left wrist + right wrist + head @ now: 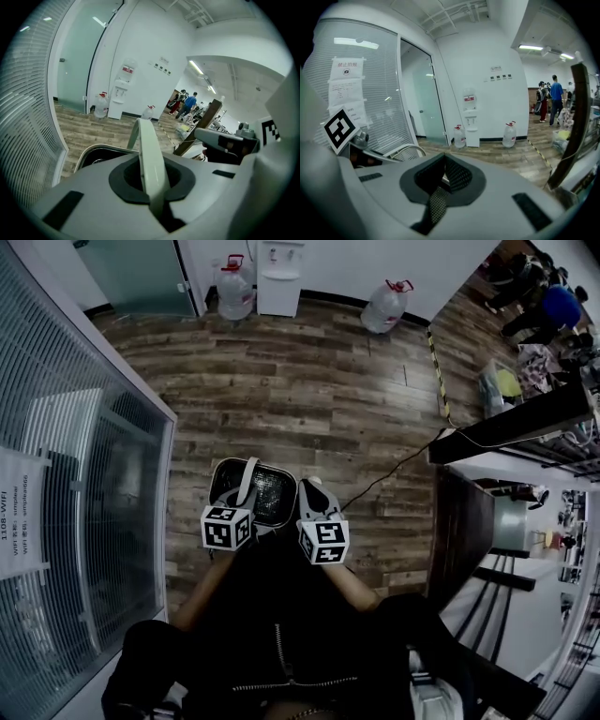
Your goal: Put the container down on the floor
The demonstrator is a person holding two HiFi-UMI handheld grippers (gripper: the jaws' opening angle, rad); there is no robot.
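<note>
- Left gripper (238,510): fingers clenched tight on the container's pale handle (147,159), which arcs up out of them.
- Right gripper (305,495): fingers pressed together too, mesh pads meeting. From the head view they look pinched on the container's right rim.
- Container (267,491) hangs between the two grippers, right in front of the person's lap, over the wood floor (309,399). Doesn't look set down yet, though I can't tell how high it is.
- What could go wrong imo: the two grips are different. If one hand sinks faster than the other, it tips. A rim pinch that thin could also slip out and leave it swinging off the handle.
- Letting go before the base touches means it drops and clatters.
- Further out, a black cable (394,470) snakes across the floor to the right, near the container but not under it. There's a glass wall (84,474) on the left. Drifting sideways on the way down could land it on the cable or bump the glass.
</note>
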